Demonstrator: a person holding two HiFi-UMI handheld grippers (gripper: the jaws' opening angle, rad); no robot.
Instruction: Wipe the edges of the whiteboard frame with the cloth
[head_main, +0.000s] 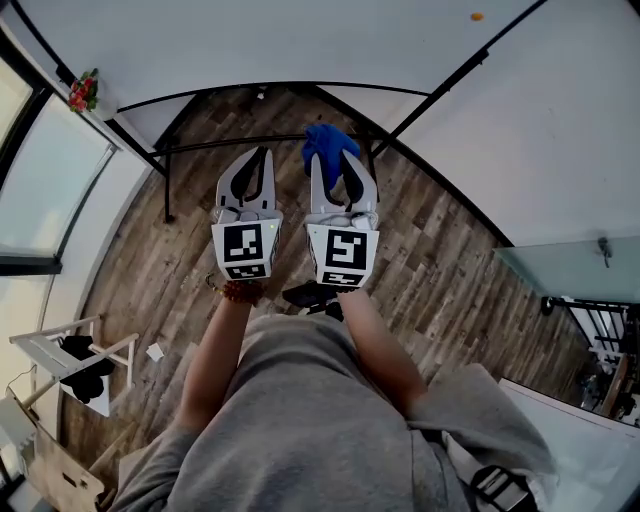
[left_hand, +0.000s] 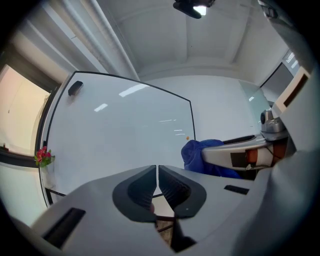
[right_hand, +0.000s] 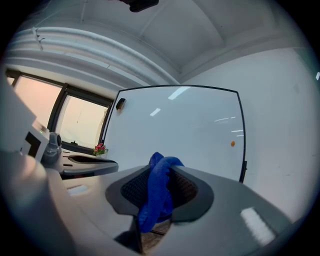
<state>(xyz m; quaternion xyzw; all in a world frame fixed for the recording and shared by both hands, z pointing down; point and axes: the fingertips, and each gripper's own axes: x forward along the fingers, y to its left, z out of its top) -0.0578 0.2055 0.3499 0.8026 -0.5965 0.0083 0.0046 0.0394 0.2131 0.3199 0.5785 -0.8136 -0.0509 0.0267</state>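
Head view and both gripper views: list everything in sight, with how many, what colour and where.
whiteboard: one, white with black frame, upright, straight ahead
dot: one, orange, on the board near its right edge
small object: one, black, board's upper left corner
flowers: one bunch, red, left of the board by the window
floor: one, brown planks, underfoot
cloth: one, blue, clamped in the right gripper
left gripper: one, light grey, shut, empty
right gripper: one, light grey, shut on the cloth
forearms: two, bare, behind the grippers

The plank floor (head_main: 440, 270) bears a whiteboard stand (head_main: 167, 190) and white scrap (head_main: 155, 351).
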